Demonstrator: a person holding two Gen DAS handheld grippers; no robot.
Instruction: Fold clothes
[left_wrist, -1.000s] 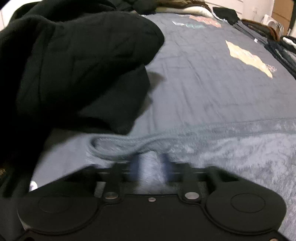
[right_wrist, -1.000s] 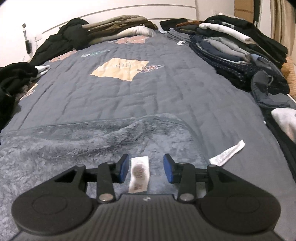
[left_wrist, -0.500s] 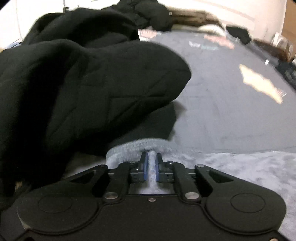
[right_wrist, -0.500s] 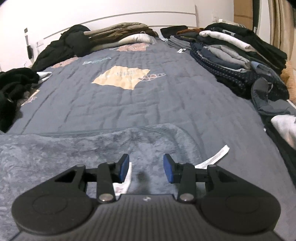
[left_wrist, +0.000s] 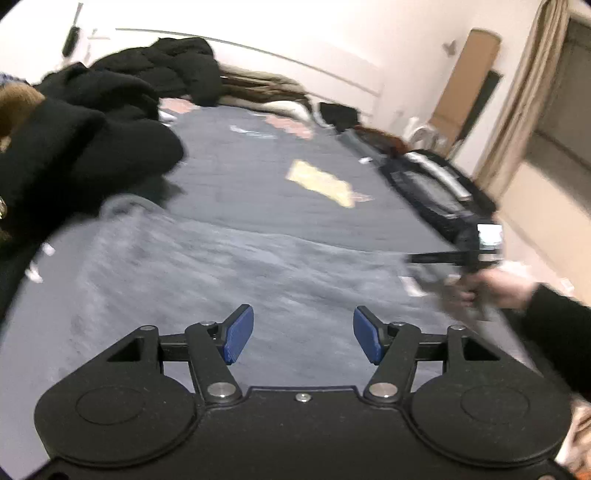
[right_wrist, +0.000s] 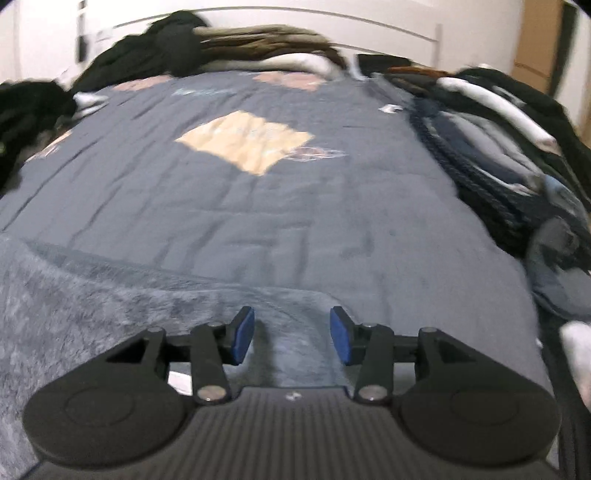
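— Looking along the left gripper, what do we have?

— We see its blue pads spread wide, nothing between them. It hangs above the grey fleece garment, which lies spread flat across the near part of the bed's grey quilt.

— And the right gripper?

— Its pads are parted too, though less widely, and they pinch nothing. The fleece's far edge runs just ahead of the tips, with a rounded fold of it between and under them. A bit of white label shows beneath the left finger.

— Can we see the other tool from the left view?

— Yes, blurred at the right: a hand in a dark sleeve holds it over the fleece's right end. We cannot tell the finger spacing from there.

— What surrounds the work?

— A heap of black clothing left of the fleece, touching its far left corner. Stacked folded clothes line the quilt's right side, well apart from the fleece. A tan patch sits mid-quilt.
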